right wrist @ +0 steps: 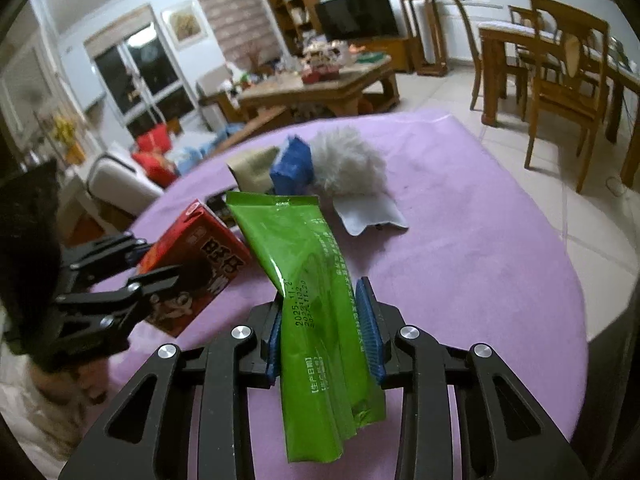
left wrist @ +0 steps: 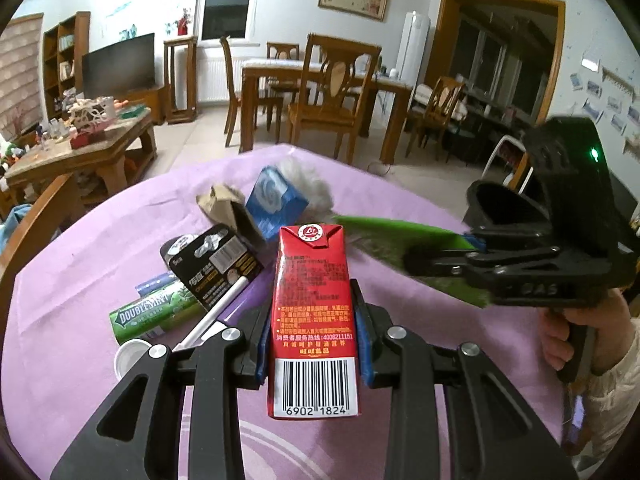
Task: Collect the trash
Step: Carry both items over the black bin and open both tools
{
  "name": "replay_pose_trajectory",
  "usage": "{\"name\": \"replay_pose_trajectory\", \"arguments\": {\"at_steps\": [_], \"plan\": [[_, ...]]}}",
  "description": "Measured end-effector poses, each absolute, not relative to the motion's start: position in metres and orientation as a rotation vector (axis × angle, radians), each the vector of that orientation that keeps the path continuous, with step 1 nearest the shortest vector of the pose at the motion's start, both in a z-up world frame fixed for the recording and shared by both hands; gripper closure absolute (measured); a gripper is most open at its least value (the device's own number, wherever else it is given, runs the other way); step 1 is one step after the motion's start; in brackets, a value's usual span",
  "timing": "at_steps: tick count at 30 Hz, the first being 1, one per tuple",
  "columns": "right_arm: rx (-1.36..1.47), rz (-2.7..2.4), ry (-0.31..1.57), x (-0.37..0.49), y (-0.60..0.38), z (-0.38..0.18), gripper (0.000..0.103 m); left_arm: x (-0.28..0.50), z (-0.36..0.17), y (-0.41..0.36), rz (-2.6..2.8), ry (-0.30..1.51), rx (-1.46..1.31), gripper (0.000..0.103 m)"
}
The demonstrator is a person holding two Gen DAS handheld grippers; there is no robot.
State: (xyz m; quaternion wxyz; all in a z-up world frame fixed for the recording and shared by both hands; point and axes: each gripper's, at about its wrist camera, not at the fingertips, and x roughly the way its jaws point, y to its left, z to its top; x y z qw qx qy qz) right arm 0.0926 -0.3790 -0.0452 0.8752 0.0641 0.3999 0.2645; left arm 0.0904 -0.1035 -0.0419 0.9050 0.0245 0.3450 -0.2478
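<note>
Two grips at once: each hand-held gripper is closed on one piece of trash above the purple tablecloth (left wrist: 400, 200).
Far-left litter: a green gum canister (left wrist: 154, 314) lies on its side on the cloth, with a white cap (left wrist: 130, 356) just beside it and a black blister card (left wrist: 214, 266) next to it.
Back of the pile: a brown cardboard scrap (left wrist: 222, 202), a blue packet (left wrist: 276, 198) and a grey fluffy tuft (left wrist: 300, 178) sit close together.
Left gripper (left wrist: 314, 344): jaws clamped on the sides of the red drink carton (left wrist: 314, 312), its barcode end towards the camera.
Right gripper (right wrist: 326, 332): blue pads pinching the green foil pouch (right wrist: 316, 292), which crumples between them.
White piece (right wrist: 370, 212): lies on the cloth just in front of the tuft.
Step in hand: pick-up of two items looks complete; both appear clear of the pile.
Next move calls for: carrying carton and pouch to a bin, which no view shows, with both grips kept firm since the pouch is slick.
Remaining: several pieces are uncollected.
</note>
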Motion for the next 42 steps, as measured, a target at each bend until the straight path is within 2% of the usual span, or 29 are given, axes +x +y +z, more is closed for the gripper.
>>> {"name": "replay_pose_trajectory", "arguments": {"at_steps": [10, 19, 29, 42], "plan": [[0.331, 0.49, 0.635, 0.026, -0.469, 0.007, 0.07, 0.076, -0.01, -0.133, -0.582, 0.647, 0.047, 0.071], [0.43, 0.329, 0.514, -0.024, -0.568, 0.019, 0.07, 0.076, 0.006, -0.201, -0.708, 0.615, 0.066, 0.071], [0.52, 0.151, 0.47, -0.066, -0.68, -0.005, 0.07, 0.078, -0.002, -0.303, -0.881, 0.656, 0.09, 0.071], [0.601, 0.07, 0.49, -0.094, -0.74, -0.051, 0.07, 0.082, -0.029, -0.385, -0.988, 0.73, 0.144, 0.071]]}}
